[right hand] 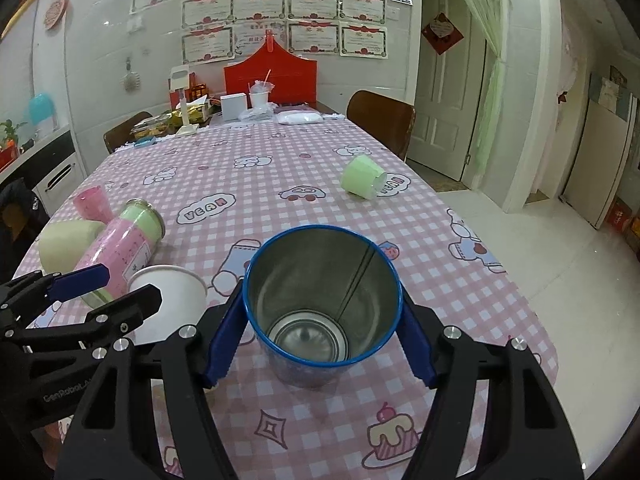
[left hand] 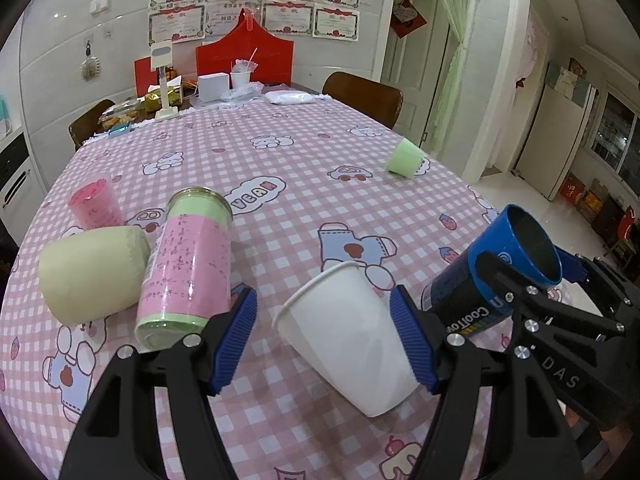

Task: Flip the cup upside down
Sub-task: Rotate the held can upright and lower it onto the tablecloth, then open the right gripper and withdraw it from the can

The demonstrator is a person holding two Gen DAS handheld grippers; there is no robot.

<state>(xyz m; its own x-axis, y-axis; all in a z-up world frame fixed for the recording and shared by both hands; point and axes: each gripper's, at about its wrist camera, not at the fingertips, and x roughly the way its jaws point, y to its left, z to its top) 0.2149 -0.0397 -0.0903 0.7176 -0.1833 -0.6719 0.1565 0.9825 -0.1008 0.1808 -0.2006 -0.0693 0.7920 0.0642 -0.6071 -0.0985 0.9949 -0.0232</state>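
Note:
A white paper cup lies tilted on the checked tablecloth, mouth to the upper left. My left gripper is open around it; the right pad touches the cup's side, the left pad stands apart. My right gripper is shut on a blue tin can, mouth facing the camera, held just above the cloth. The can also shows in the left wrist view, to the right of the white cup. The white cup also shows in the right wrist view.
A pink-and-green can, a pale yellow cup and a pink cup lie at the left. A green cup lies far right. Clutter, a red box and chairs stand at the far end. The table edge is close on the right.

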